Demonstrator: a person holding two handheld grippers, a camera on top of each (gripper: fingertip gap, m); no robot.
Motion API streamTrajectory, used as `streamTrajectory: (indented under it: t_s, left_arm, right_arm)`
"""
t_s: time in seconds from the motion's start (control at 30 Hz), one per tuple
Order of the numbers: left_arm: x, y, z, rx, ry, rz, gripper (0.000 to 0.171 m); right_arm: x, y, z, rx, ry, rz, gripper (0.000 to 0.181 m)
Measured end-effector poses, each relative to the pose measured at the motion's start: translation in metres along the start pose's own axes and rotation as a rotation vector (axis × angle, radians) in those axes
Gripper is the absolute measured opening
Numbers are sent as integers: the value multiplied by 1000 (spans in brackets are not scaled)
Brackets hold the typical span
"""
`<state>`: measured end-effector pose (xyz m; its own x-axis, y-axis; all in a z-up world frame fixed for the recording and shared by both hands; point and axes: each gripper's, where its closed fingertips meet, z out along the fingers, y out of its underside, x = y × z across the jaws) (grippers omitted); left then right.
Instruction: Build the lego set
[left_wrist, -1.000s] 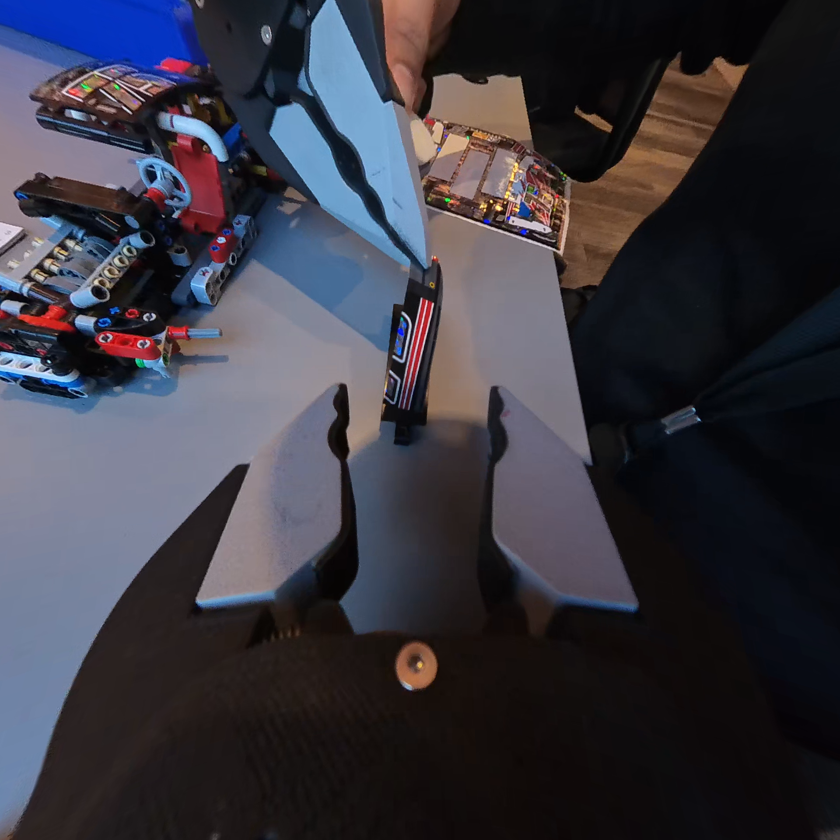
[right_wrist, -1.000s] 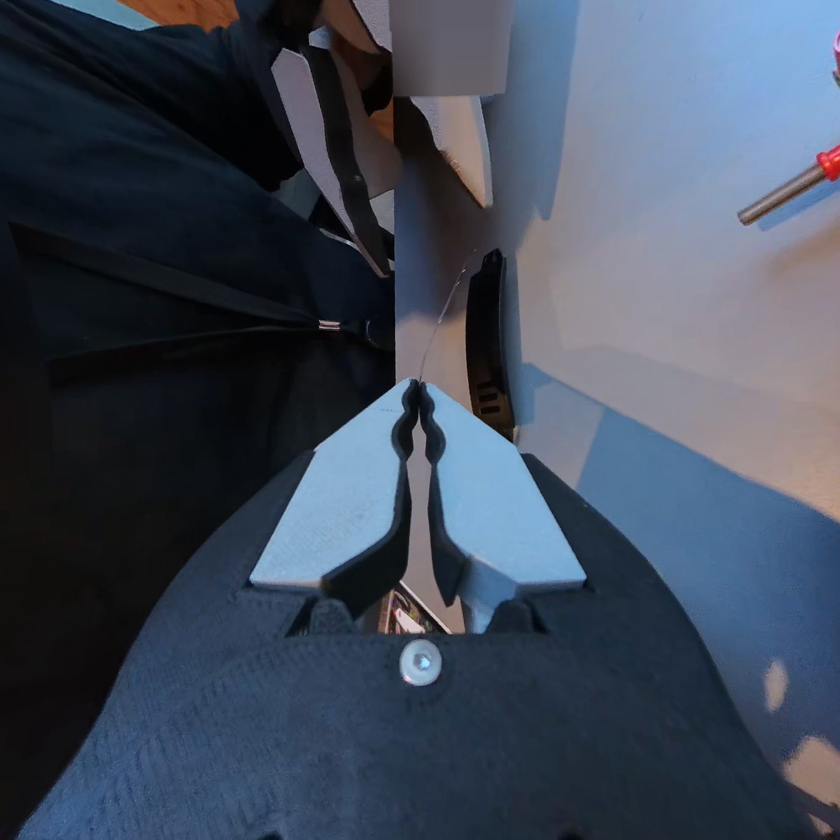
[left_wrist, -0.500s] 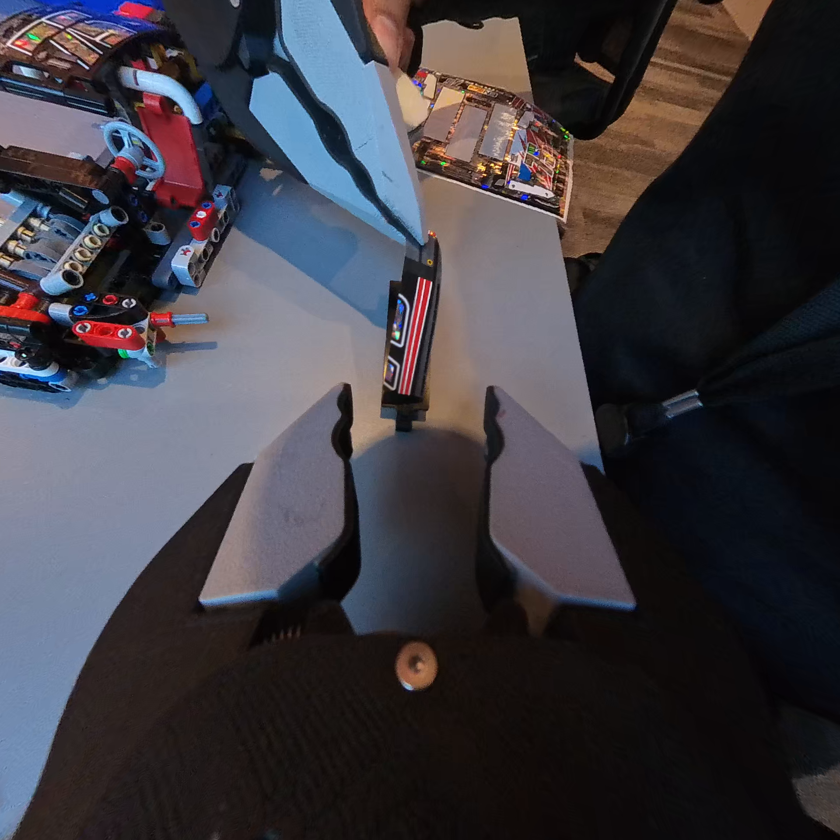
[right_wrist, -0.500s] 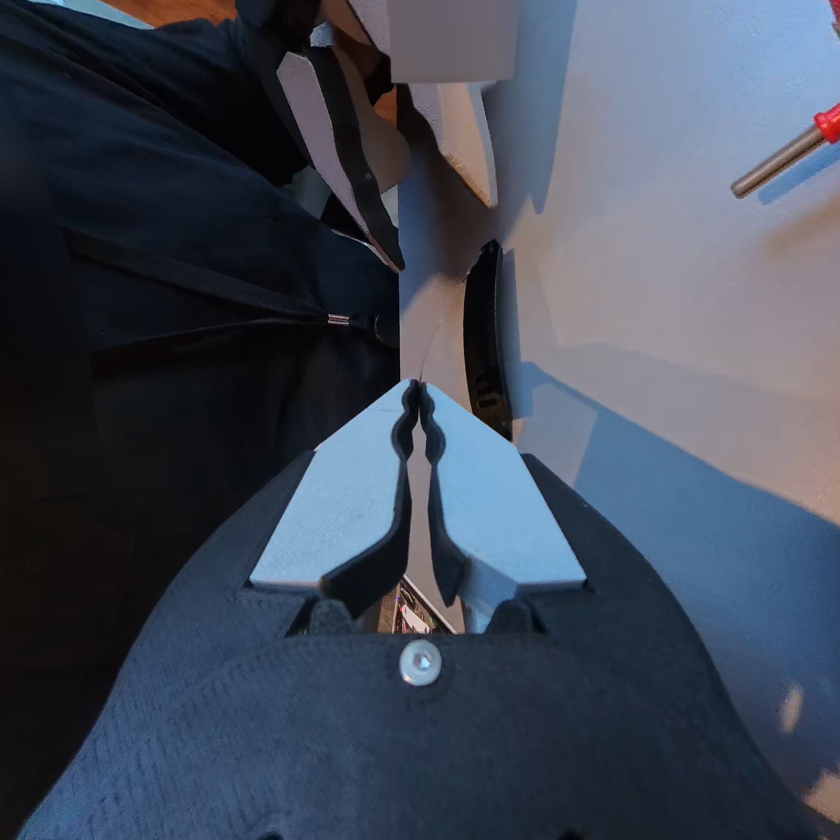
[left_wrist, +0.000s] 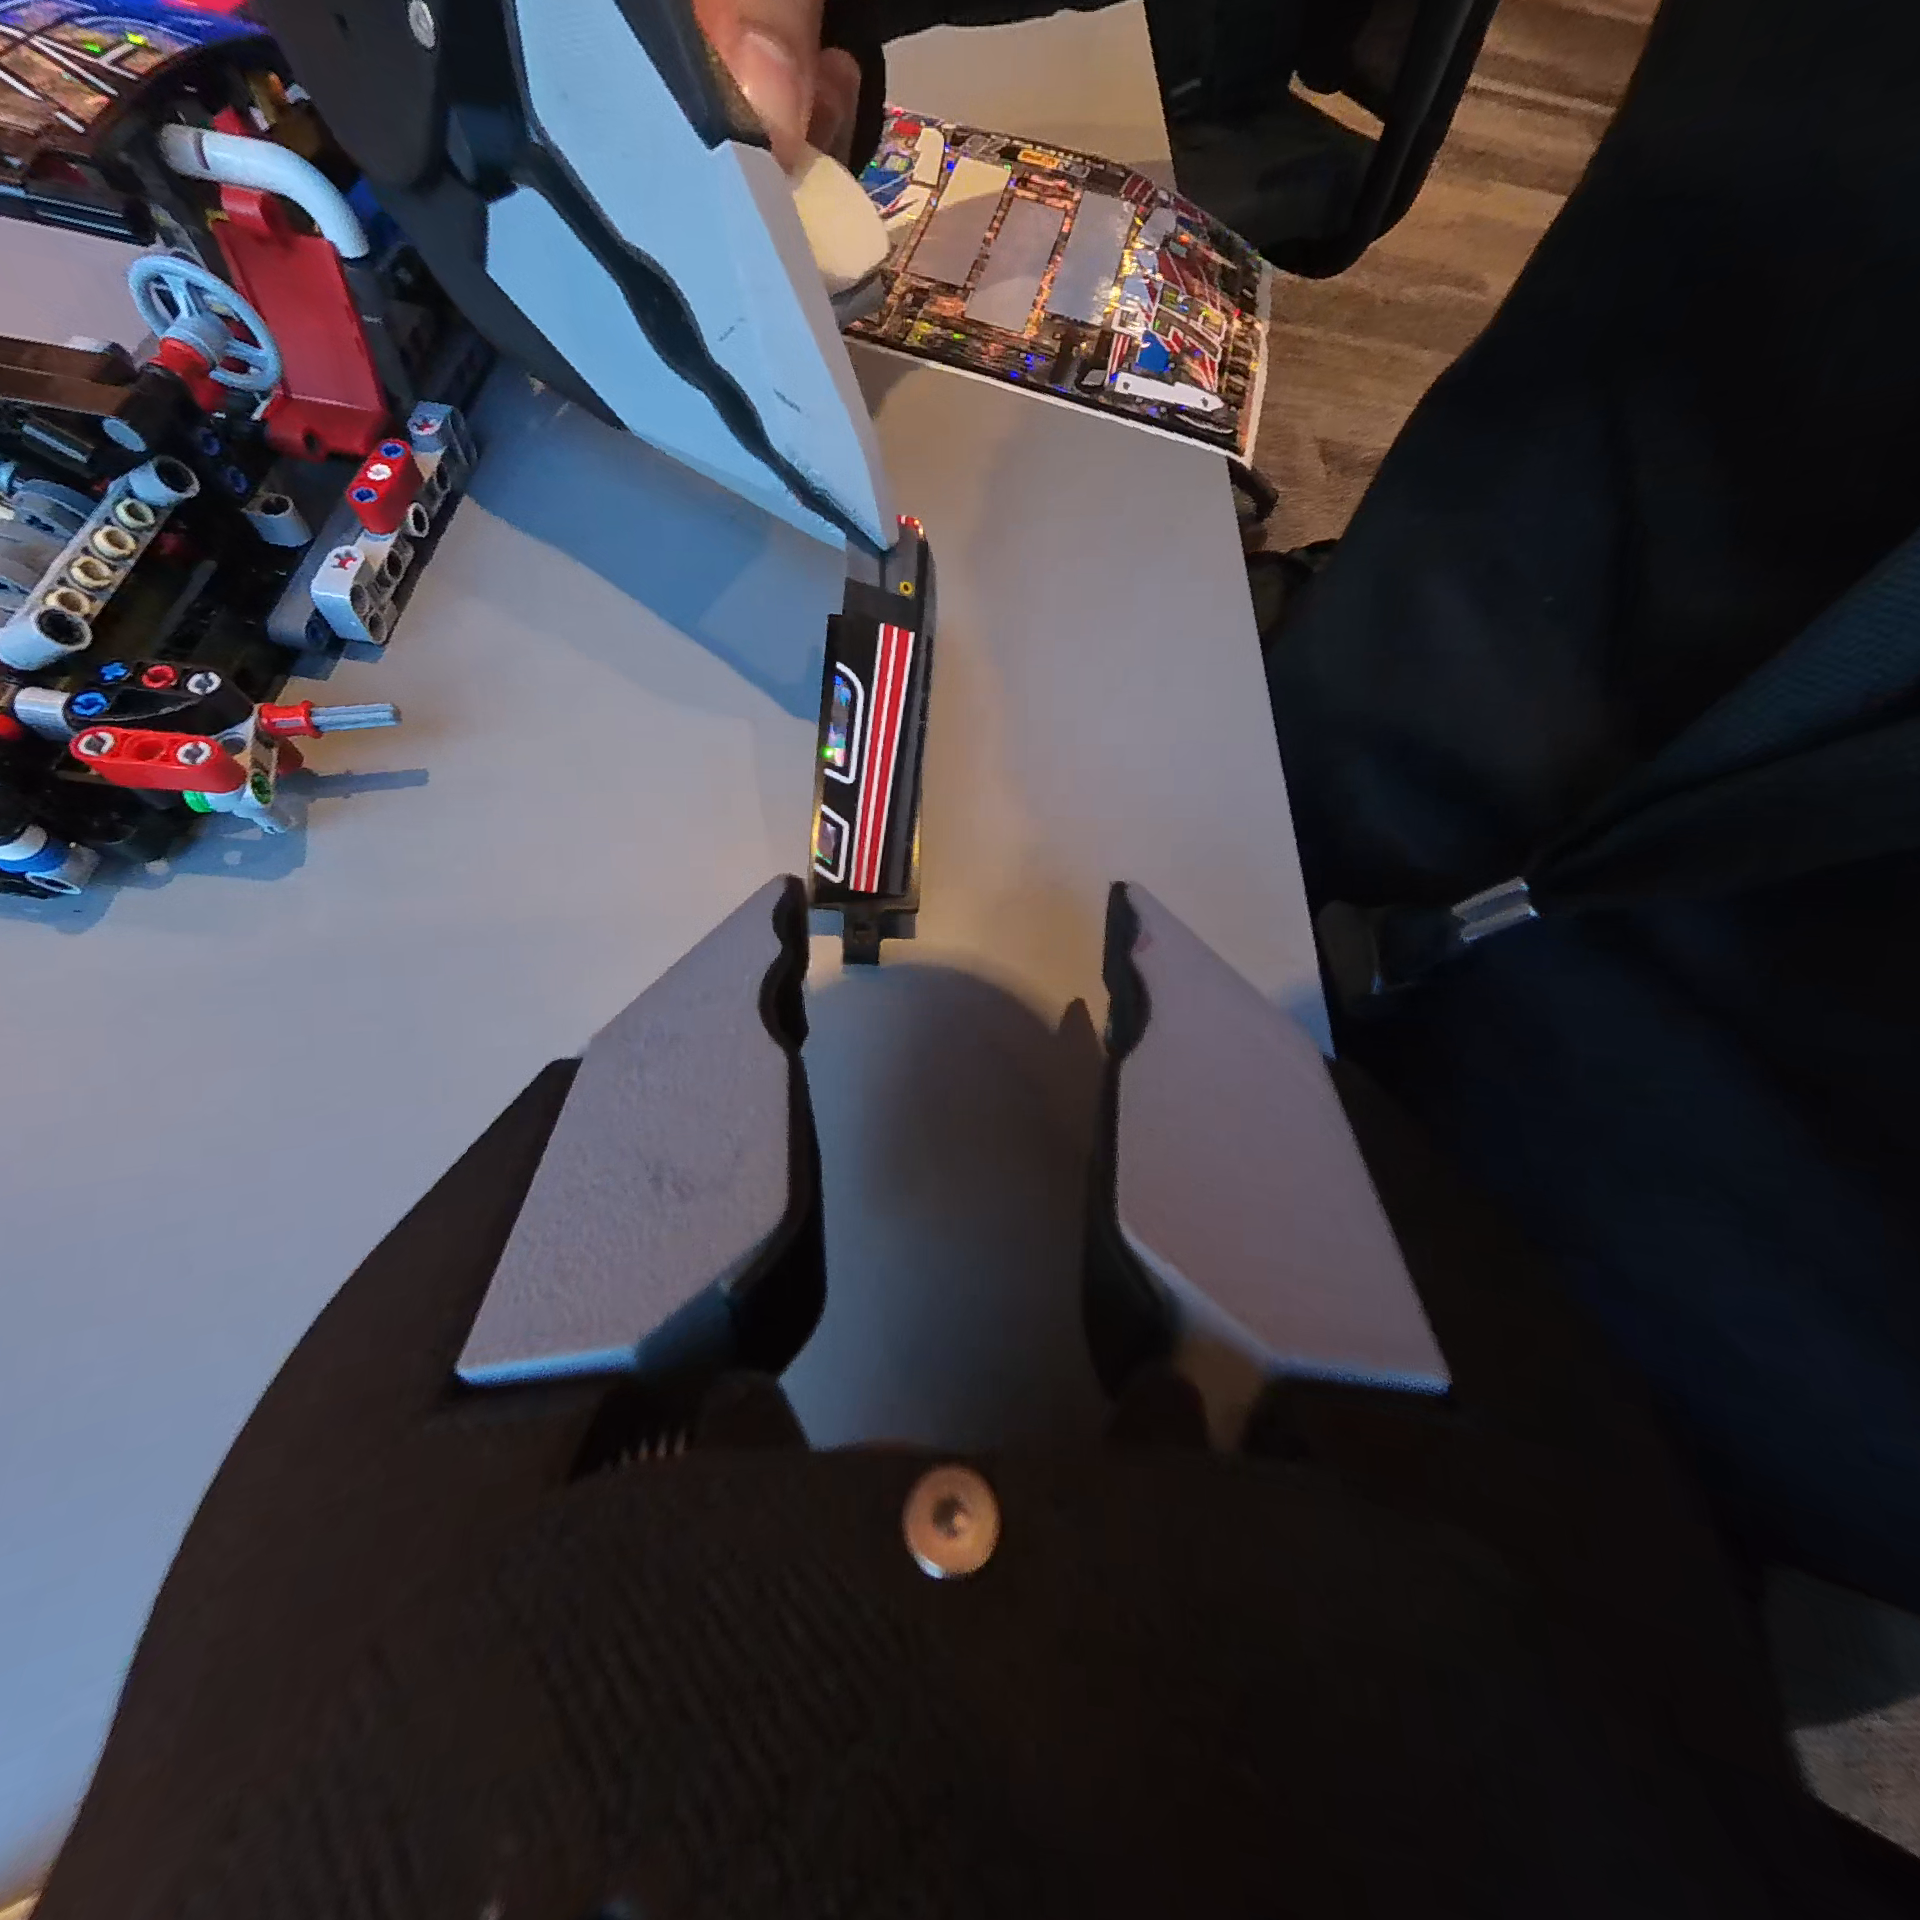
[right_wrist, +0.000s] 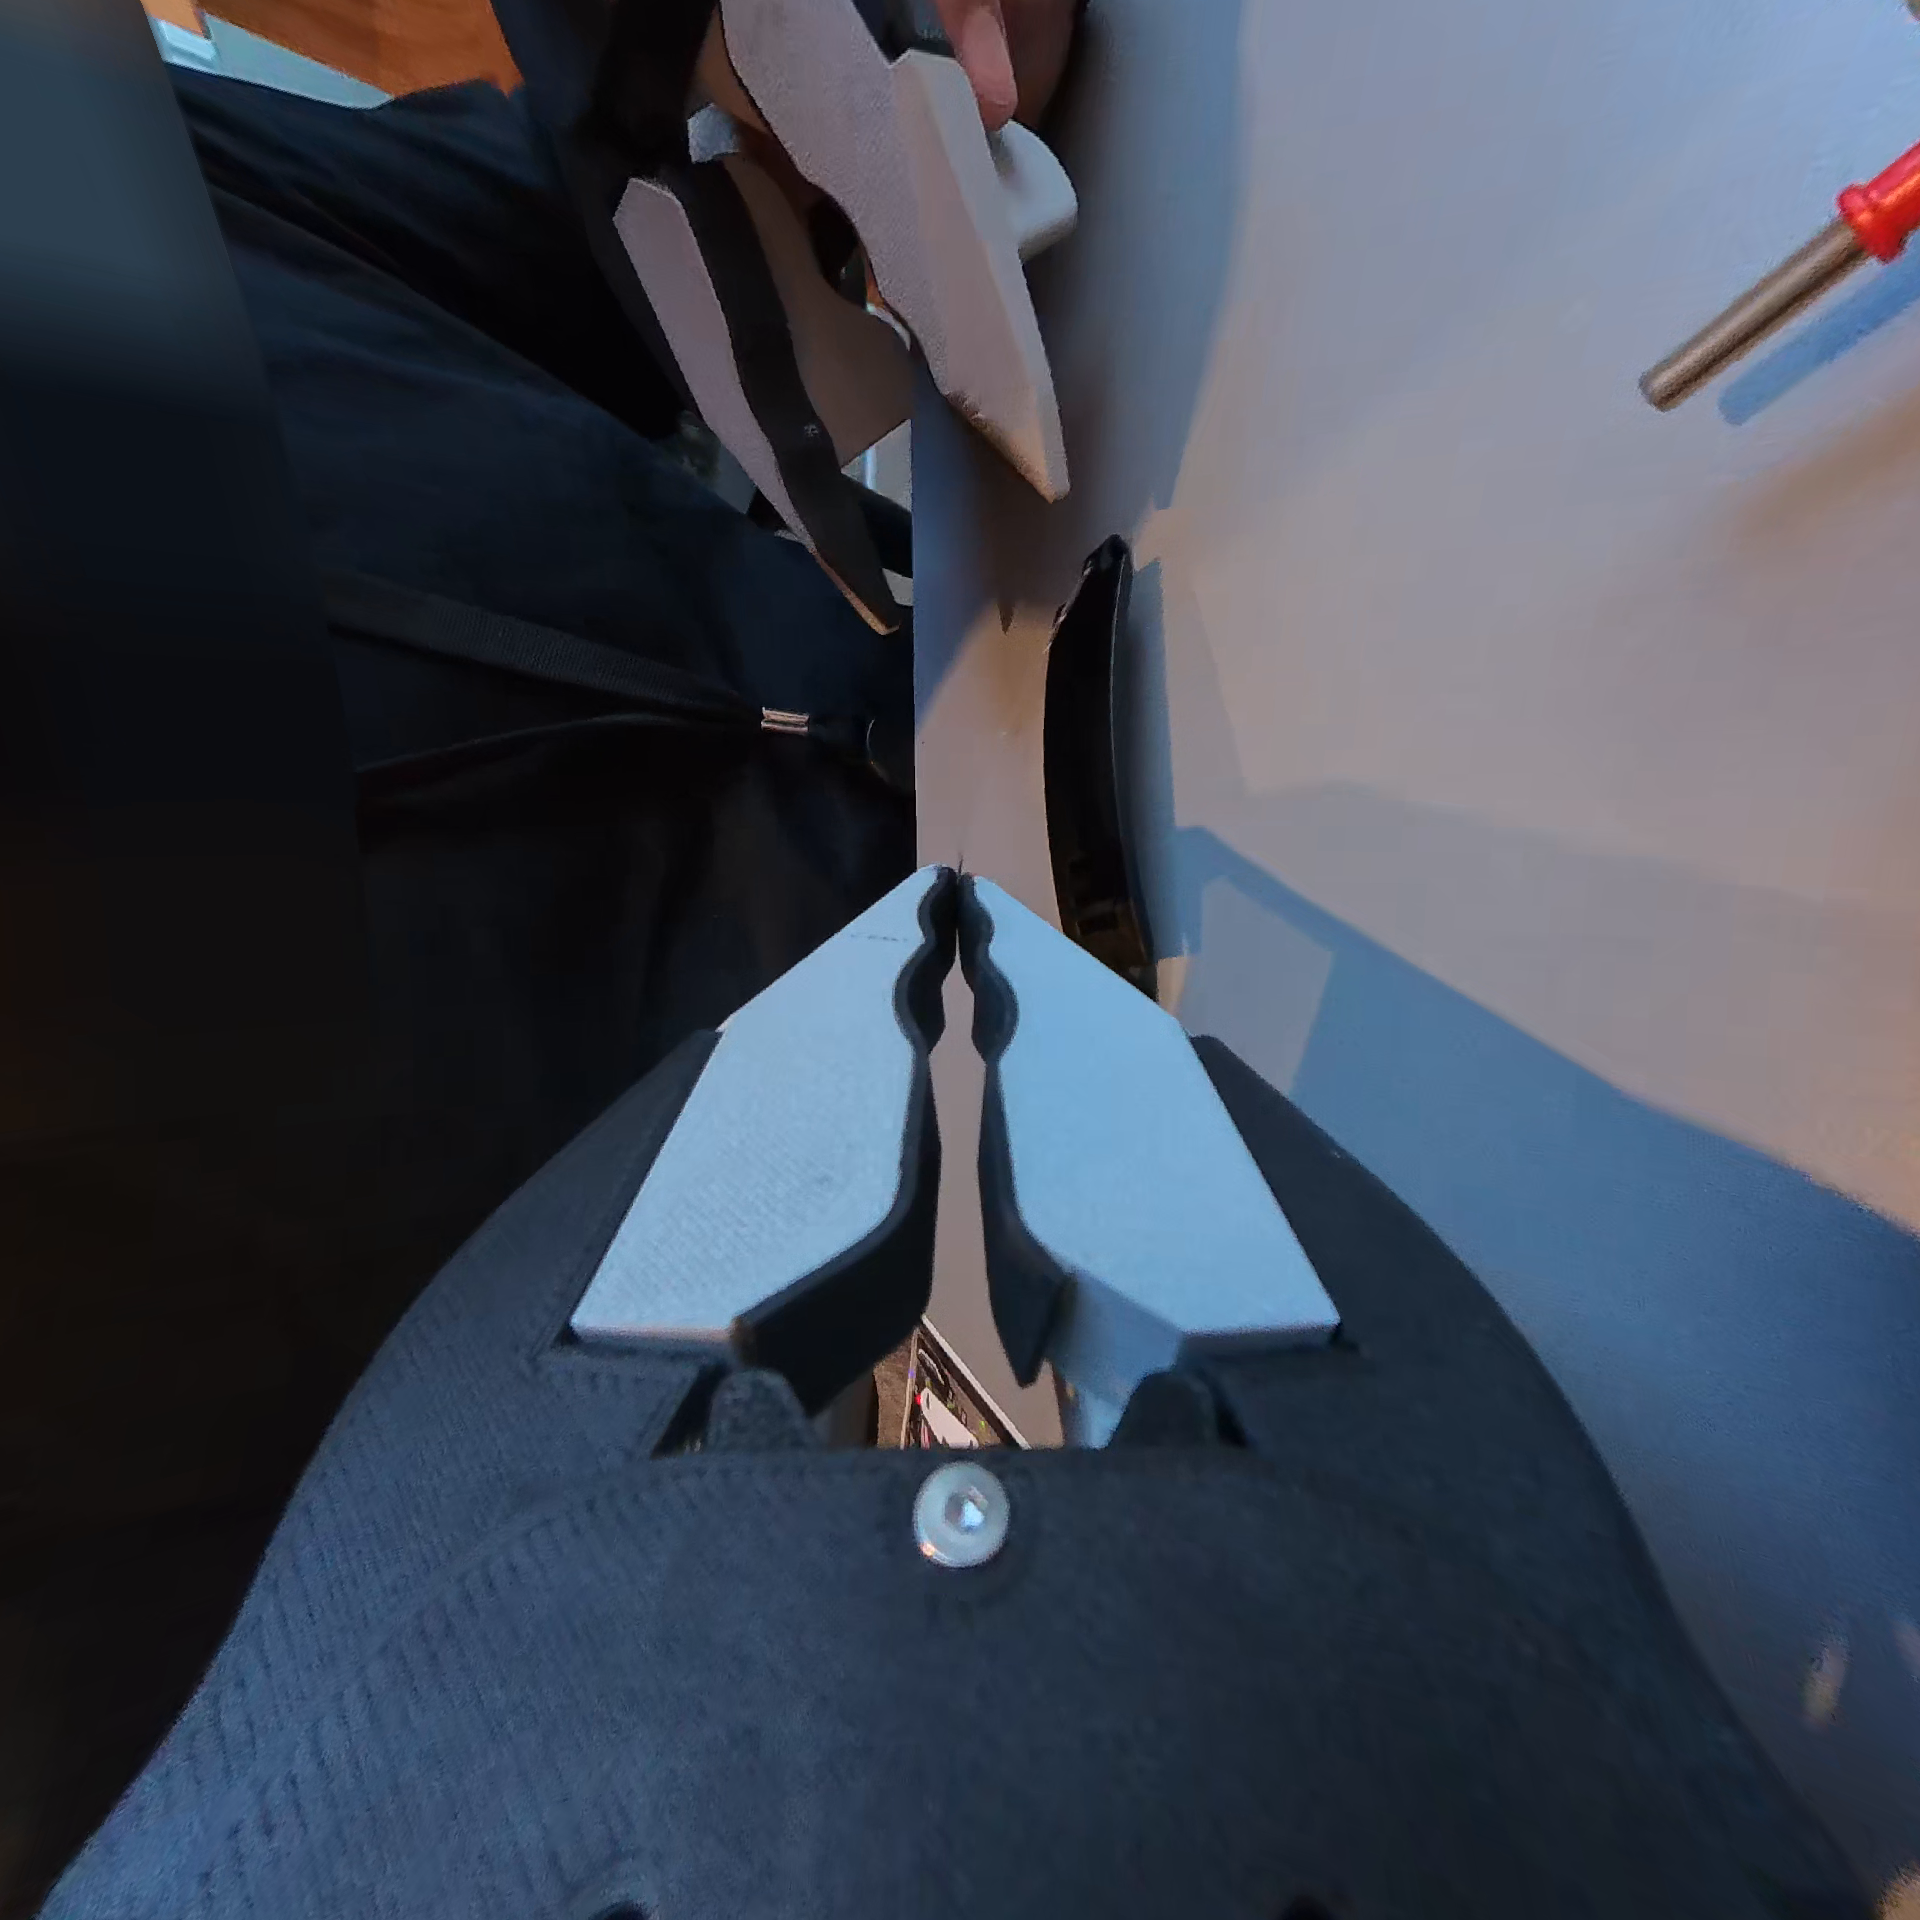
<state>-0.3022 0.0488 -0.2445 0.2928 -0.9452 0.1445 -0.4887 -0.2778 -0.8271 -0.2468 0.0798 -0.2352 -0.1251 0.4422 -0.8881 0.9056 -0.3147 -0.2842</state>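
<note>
While the left tool (left_wrist: 954, 940) hangs spread just near of it, the black curved lego panel with red and white stripes (left_wrist: 876, 746) stands on edge on the grey surface (left_wrist: 436, 987), the right tool (right_wrist: 956, 883) pressed together at its far end.

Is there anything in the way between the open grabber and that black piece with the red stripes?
No. The left gripper is open, and only bare grey table lies between it and the black striped panel. The shut right gripper touches the panel's far end.

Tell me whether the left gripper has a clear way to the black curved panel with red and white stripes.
Probably yes: the left gripper has its jaws open, the striped panel lies just beyond them, slightly left, nothing between.
</note>
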Motion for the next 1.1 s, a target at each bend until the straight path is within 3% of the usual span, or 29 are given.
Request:
streamTrajectory:
  t_s: [1.1]
  left_arm:
    - [7, 2, -1, 4, 22, -15, 56]
  right_arm:
    - [-8, -1, 4, -6, 6, -9, 0]
